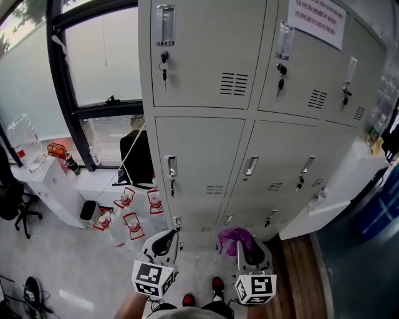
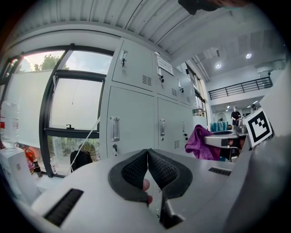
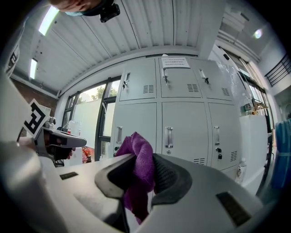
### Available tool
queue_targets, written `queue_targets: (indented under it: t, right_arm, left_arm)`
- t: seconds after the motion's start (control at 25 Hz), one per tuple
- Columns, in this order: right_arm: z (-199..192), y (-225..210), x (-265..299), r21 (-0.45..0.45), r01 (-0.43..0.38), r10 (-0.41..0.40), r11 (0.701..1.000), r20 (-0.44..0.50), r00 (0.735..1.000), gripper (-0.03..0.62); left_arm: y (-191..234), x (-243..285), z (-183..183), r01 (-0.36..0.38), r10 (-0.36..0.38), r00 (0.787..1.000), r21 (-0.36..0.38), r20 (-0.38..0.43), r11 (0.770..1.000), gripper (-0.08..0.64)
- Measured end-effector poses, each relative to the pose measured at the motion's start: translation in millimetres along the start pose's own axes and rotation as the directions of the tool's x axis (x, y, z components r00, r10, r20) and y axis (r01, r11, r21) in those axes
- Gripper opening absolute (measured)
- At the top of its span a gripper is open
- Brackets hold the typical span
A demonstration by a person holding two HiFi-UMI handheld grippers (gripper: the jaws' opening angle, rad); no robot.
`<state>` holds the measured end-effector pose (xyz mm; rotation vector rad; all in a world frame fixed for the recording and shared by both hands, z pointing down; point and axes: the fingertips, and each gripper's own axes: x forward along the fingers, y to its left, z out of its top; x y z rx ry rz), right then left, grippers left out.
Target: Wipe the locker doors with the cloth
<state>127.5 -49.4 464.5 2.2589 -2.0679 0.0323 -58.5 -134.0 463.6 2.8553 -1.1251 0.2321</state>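
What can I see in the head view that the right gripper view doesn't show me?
Only the head view shows the floor, the clear water jugs standing by the window, and the person's shoes. Only the right gripper view shows the ribbed ceiling with a strip light, and the right gripper close up, its jaws shut on the purple cloth. Both show that cloth, the grey lockers and the paper notice on an upper door.
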Motion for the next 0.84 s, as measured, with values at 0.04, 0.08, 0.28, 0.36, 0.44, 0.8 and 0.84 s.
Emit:
queue_targets:
  t: [0.04, 0.08, 0.28, 0.36, 0.44, 0.8, 0.84]
  right_arm:
    - [1, 2, 0, 0.0, -0.002, 0.002, 1.0, 0.004, 1.0, 0.11]
    - [3, 3, 1, 0.0, -0.004, 0.004, 1.0, 0.007, 1.0, 0.11]
    - [4, 9, 3, -0.005, -0.011, 0.011, 1.0, 0.009, 1.0, 0.11]
    - [4, 10, 2, -0.003, -0.011, 0.011, 1.0, 0.01, 1.0, 0.11]
    - [4, 11, 2, -0.002, -0.01, 0.01, 1.0, 0.011, 1.0, 0.11]
    - [3, 12, -2, -0.004, -0.011, 0.011, 1.0, 0.012, 1.0, 0.11]
    - [3, 13, -2, -0.004, -0.012, 0.012, 1.0, 0.012, 1.0, 0.11]
  left_arm:
    - [1, -1, 0, -0.001, 0.001, 1.0, 0.001, 0.001, 1.0, 0.024]
    - [1, -2, 0, -0.001, 0.001, 1.0, 0.001, 0.001, 1.0, 0.023]
    - [4, -4, 1, -0.001, 0.001, 1.0, 0.0, 0.005, 1.0, 0.023]
    - [5, -5, 1, -0.002, 0.002, 1.0, 0.0, 0.006, 1.0, 0.024]
    - [5, -6, 1, -0.003, 0.003, 1.0, 0.002, 0.009, 1.0, 0.024]
    - [1, -7, -2, 0.005, -0.005, 1.0, 0.0, 0.002, 1.0, 0.023]
    - [1, -8, -3, 0.006, -0.006, 1.0, 0.0, 0.001, 1.0, 0.023]
